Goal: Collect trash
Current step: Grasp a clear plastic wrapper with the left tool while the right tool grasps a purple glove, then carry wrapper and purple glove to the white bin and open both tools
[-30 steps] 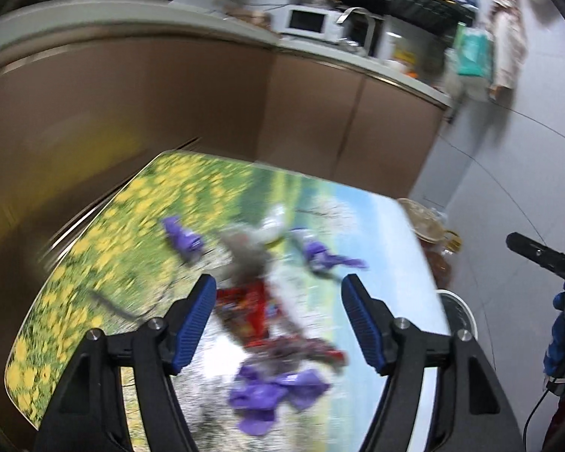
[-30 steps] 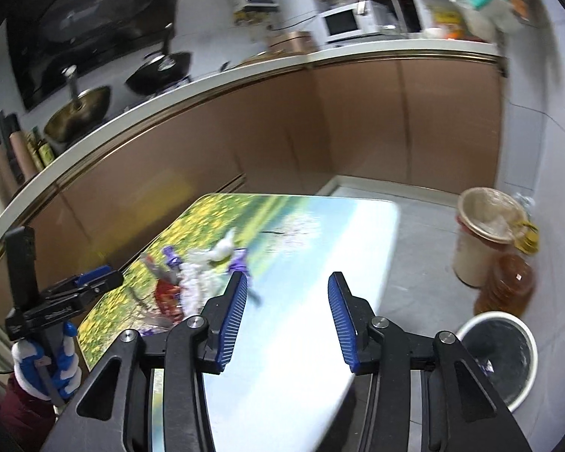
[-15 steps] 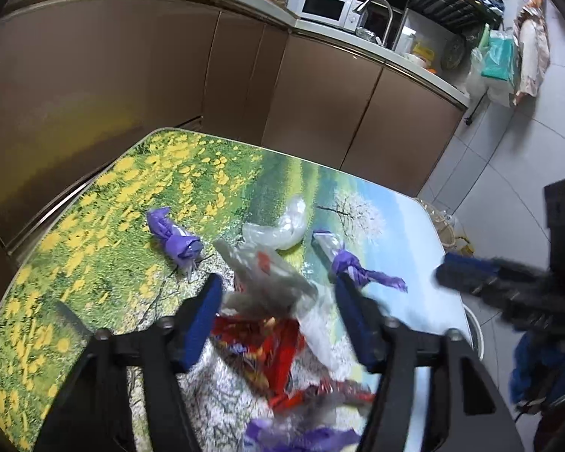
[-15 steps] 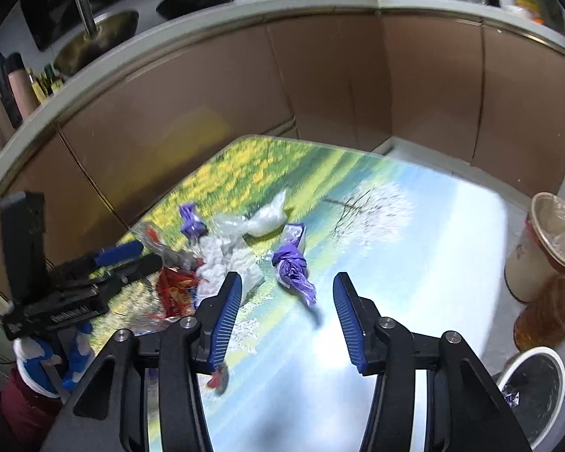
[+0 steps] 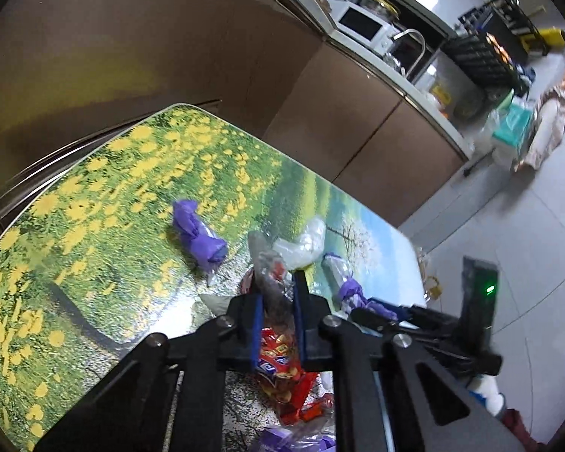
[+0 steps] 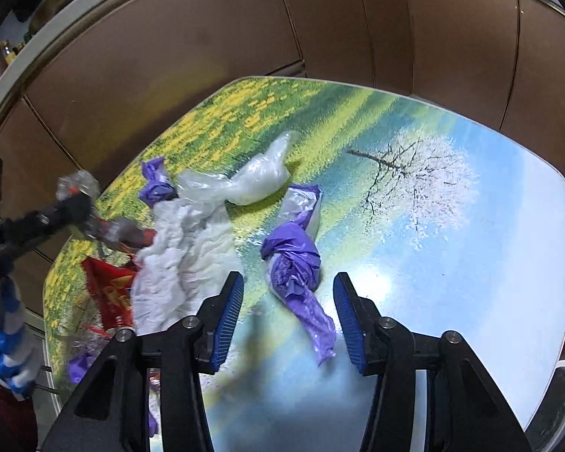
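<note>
Trash lies on a table (image 6: 471, 256) printed with a flower meadow. My left gripper (image 5: 277, 290) is shut on a crumpled clear wrapper with red print (image 5: 269, 267), held over a red snack packet (image 5: 282, 369). It shows at the left of the right wrist view (image 6: 77, 203). My right gripper (image 6: 288, 297) is open, its jaws on either side of a purple bag (image 6: 295, 267), just above the table. A white tissue (image 6: 184, 248), a clear plastic bag (image 6: 256, 177) and a second purple bag (image 5: 197, 235) lie nearby.
Brown kitchen cabinets (image 6: 245, 30) curve around the table's far side. A counter with a microwave (image 5: 365, 24) is beyond. A round bin (image 6: 561, 406) stands on the floor at the table's right. More purple scraps (image 6: 79, 367) lie at the near left edge.
My left gripper has shut on the clear wrapper and lifted it off the pile. My right gripper has come forward and down until it straddles the purple bag.
</note>
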Available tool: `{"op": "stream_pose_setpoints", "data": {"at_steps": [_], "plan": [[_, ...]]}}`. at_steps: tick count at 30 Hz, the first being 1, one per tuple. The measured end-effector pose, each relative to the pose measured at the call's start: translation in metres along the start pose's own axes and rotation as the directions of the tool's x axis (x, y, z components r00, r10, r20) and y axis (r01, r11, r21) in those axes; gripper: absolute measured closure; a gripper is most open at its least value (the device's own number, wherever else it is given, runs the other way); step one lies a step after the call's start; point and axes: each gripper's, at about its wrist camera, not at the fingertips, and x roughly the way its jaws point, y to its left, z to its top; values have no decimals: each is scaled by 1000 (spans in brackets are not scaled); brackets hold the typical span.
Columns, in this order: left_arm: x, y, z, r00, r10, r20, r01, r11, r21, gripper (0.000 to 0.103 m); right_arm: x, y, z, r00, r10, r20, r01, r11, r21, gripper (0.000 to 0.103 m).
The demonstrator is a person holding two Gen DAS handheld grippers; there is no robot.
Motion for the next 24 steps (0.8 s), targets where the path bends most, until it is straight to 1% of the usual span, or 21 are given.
{"op": "stream_pose_setpoints", "data": {"at_steps": [1,2,4,10,13,20,24], "plan": [[-3,1,1,1000,-4,6,4,1000,-5,91,2,-1,-1,1000,-1,-8,1,1000,1,63],[-8,1,2,1000,-6,18,6,1000,-9,91,3,-2,-2,1000,3,-14,-3,1000,2,76],[-16,0,4,999,-8,36,8,1000,-9,91,2,-2,-4,1000,6,-12,-6,1000,2,88],[-45,-10,9,996,-11,85,10,1000,7,91,-29,5,-13,999,13,52,-12,1000,-16,88],[-59,-23,9,994,-17,105,14,999,31,91,-56,9,-21,995,25,97,-23,999,-22,88],[-83,-70,2,992,-44,120,32,994,103,91,-117,4,-40,979,31,201,-31,1000,-4,88],[-80,-106,-4,993,-67,99,51,986,161,92,-154,-14,-60,966,9,258,-15,1000,24,88]]}}
